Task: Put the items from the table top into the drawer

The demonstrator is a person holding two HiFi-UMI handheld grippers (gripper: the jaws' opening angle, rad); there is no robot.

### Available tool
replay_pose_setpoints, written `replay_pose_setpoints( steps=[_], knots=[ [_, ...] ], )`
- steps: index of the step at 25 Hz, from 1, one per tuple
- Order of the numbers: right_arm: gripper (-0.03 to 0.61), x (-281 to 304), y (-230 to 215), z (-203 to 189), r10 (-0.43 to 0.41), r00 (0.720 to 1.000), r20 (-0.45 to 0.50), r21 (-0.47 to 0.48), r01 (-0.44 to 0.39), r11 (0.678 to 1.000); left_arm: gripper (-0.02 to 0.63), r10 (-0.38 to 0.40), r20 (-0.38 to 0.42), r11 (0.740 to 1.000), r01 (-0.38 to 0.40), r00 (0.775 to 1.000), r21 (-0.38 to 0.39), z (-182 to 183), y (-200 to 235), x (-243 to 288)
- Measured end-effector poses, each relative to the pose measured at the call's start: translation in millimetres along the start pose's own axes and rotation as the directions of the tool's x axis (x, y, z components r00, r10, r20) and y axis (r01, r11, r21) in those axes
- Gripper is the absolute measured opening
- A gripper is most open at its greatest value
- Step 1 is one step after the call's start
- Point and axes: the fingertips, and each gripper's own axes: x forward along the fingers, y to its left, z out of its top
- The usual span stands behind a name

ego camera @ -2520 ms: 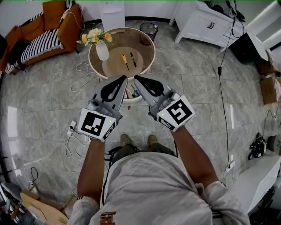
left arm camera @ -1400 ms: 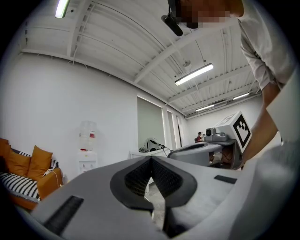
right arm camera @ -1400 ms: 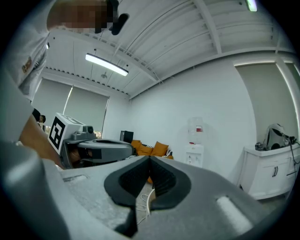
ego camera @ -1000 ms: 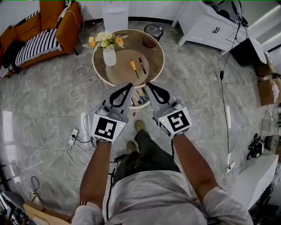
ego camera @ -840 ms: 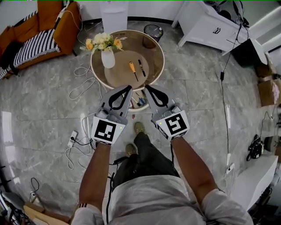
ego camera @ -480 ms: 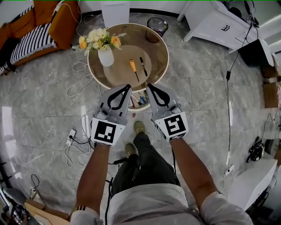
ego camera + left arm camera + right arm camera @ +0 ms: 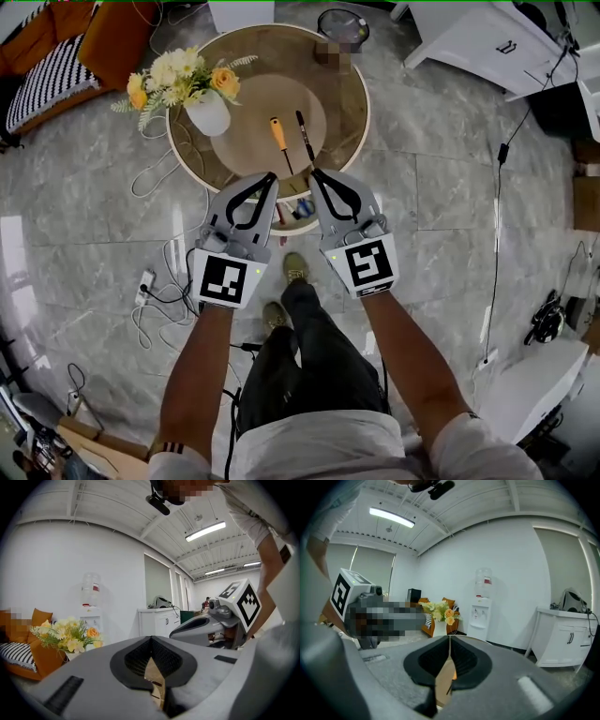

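Note:
On the round glass-topped table [image 7: 337,89] lie an orange-handled screwdriver [image 7: 277,134] and a thin black tool [image 7: 305,137], side by side near the middle. Below the table's near edge a small drawer [image 7: 291,221] stands pulled out with several small things in it, mostly hidden between my grippers. My left gripper [image 7: 271,176] and right gripper [image 7: 313,173] are both shut with nothing held, tips at the table's near edge, above the drawer. In the left gripper view the left gripper [image 7: 150,638] has its jaws meeting. In the right gripper view the right gripper [image 7: 450,637] shows the same.
A white vase of yellow and orange flowers [image 7: 202,101] stands on the table's left side. Cables and a power strip [image 7: 145,281] lie on the floor at the left. A sofa [image 7: 56,56] is far left, a white cabinet [image 7: 487,37] far right, a bin [image 7: 339,21] behind the table.
The person has stepped toward the table, which now looks larger and nearer. Both grippers have come up to its near edge above the drawer. They stay shut.

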Motion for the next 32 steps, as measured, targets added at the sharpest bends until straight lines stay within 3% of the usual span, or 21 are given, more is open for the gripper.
replay_pose_setpoints(
  steps=[9,17,24,32],
  knots=[
    [0.035,54,-28,-66,0.007,0.998,-0.060,0.034,-0.005,0.999,0.000,0.035,-0.053,0.999,-0.036,0.998,-0.017,-62,23,49],
    [0.085,103,-57,-136,-0.001,0.983,-0.182,0.082,0.016,0.996,0.000,0.040,-0.106,0.999,-0.042,0.994,-0.012,-113,35,84],
    [0.100,138,-74,-191,-0.012,0.957,-0.291,0.102,0.043,0.994,0.000,0.037,-0.120,0.999,-0.039,0.992,-0.013,-148,43,114],
    [0.104,166,-80,-245,0.003,0.905,-0.424,0.122,0.054,0.991,0.000,0.034,-0.155,0.999,-0.040,0.987,-0.032,-180,44,128]
  ],
)
